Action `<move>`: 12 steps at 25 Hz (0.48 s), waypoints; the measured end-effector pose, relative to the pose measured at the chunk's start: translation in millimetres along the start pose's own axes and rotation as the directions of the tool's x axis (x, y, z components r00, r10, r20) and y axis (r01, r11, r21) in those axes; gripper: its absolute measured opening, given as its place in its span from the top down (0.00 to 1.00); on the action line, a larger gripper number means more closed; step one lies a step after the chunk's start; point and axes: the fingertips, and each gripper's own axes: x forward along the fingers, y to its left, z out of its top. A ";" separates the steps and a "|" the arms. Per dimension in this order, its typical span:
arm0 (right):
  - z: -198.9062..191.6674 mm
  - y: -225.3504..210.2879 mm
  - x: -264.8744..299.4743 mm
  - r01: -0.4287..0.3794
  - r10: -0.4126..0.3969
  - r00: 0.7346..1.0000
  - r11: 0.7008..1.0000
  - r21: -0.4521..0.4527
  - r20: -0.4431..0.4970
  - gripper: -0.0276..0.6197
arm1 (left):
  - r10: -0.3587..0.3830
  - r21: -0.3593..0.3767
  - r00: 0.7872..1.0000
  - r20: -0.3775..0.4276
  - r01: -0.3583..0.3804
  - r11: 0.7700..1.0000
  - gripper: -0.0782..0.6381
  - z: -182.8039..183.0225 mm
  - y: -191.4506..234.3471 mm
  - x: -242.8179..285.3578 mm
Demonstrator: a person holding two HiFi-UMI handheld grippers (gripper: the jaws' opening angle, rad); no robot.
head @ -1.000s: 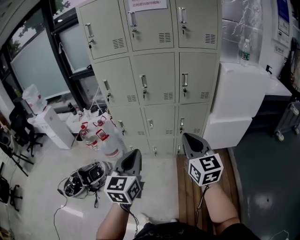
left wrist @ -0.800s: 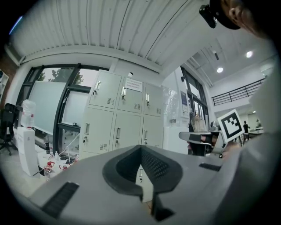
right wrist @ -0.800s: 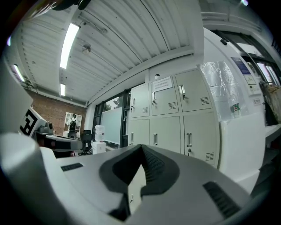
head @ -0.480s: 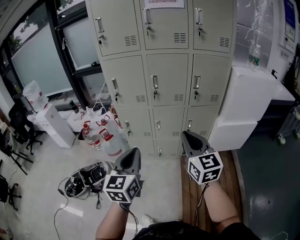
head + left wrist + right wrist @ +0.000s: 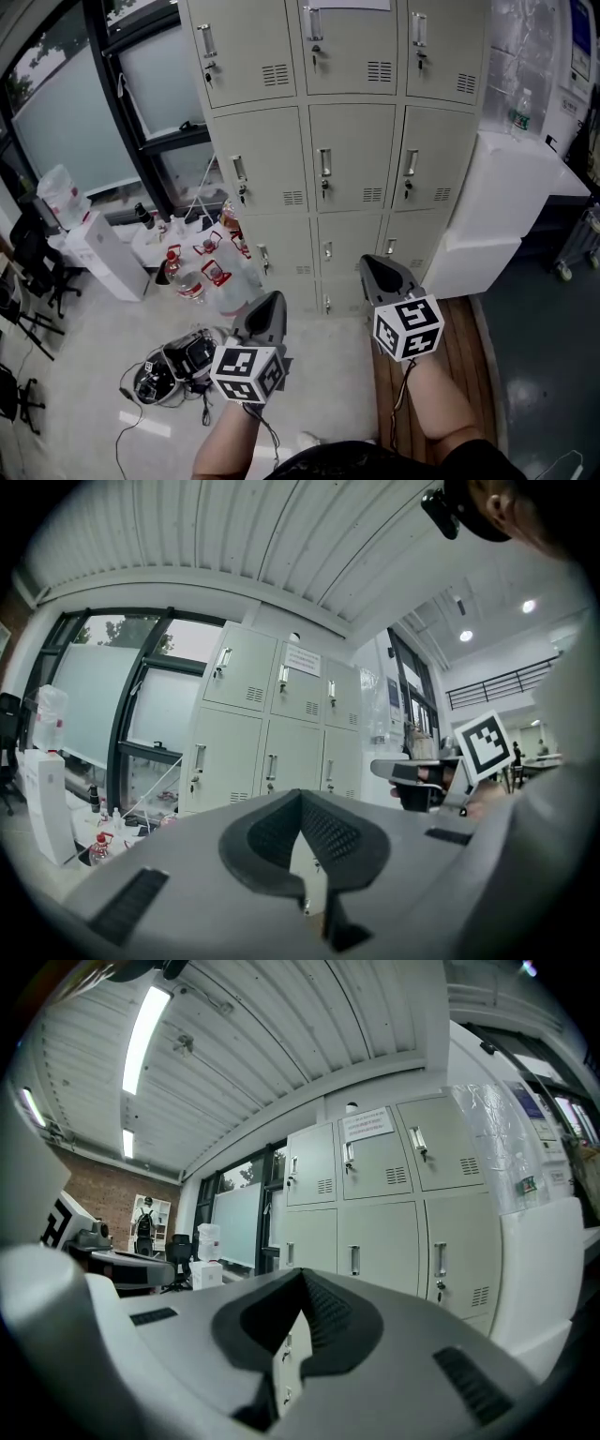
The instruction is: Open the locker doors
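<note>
Far left of the jaws, by the windows [image 5: 66,122], stand 1 white box unit [image 5: 98,253] and a cluster of water jugs [image 5: 202,281] w/ red handles, exact count unclear. 1 tangle of cables & gear [image 5: 173,361] lies on the floor just left of the left gripper [image 5: 270,305]. That gripper is held level and its 2 jaws are together at the tips w/ nothing between them. Its tip points at the foot of the cabinet, about where the left & middle columns meet, and is clear of the metal. Straight ahead of both jaw pairs are the locker doors [image 5: 352,155], in 3 columns. The top 2 rows show 3 doors each, and lower rows are partly cut off by the grippers. Every door in view is closed, w/ 1 upright handle and a lock under it. 1 paper notice [image 5: 342,3] is on the top middle door. The right gripper [image 5: 375,270] is also level, its 2 jaws pressed together & empty, the tip below the right column and not touching it. There are 2 marker cubes, 1 per gripper. Right of the right jaws, 2 white blocks [image 5: 511,183] are stacked against the cabinet side, w/ 1 bottle [image 5: 520,111] on top. 1 strip of wood flooring [image 5: 459,328] runs under the right forearm. From the left gripper view the right gripper shows off to the right of the jaws, and from the right gripper view the left one shows off to the left.
</note>
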 end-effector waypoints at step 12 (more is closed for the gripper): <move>1.6 44.9 61.3 0.018 -0.018 1.000 1.000 0.000 0.007 0.96 | -0.049 0.030 0.999 -0.014 0.049 0.998 0.89 5.1 57.4 -2.1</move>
